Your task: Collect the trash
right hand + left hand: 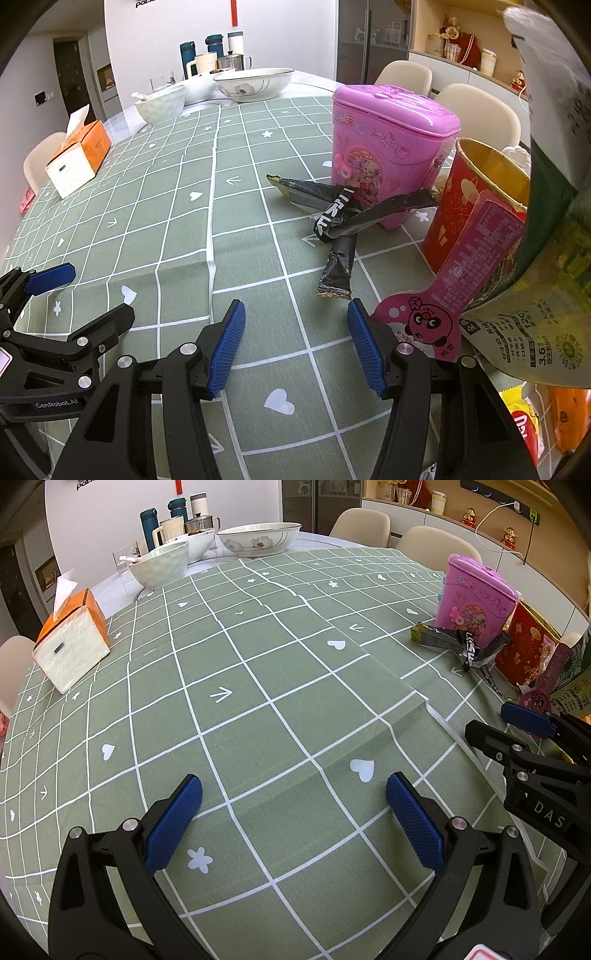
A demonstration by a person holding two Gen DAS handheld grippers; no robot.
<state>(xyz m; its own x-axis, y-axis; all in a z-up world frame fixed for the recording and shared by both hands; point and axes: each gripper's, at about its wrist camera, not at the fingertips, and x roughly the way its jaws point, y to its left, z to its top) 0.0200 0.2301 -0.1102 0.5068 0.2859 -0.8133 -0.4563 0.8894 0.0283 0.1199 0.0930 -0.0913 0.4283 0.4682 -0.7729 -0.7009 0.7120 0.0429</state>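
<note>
Several black crumpled wrappers (pixel 343 218) lie on the green checked tablecloth (pixel 177 206) in front of a pink lidded mini bin (pixel 388 147); they also show in the left wrist view (pixel 461 642) beside the bin (pixel 472 598). A pink snack wrapper (pixel 443 295) leans from a red paper cup (pixel 476 195). A green-yellow milk carton (pixel 546 295) stands close at right. My right gripper (pixel 295 336) is open and empty, just short of the nearest black wrapper. My left gripper (pixel 293 812) is open and empty over bare cloth.
An orange tissue box (pixel 70 638) sits at the left. Bowls (pixel 258 539) and flasks (pixel 177 513) stand at the far side. Chairs (pixel 436 546) ring the table. Snack packets (pixel 532 424) lie at the lower right edge.
</note>
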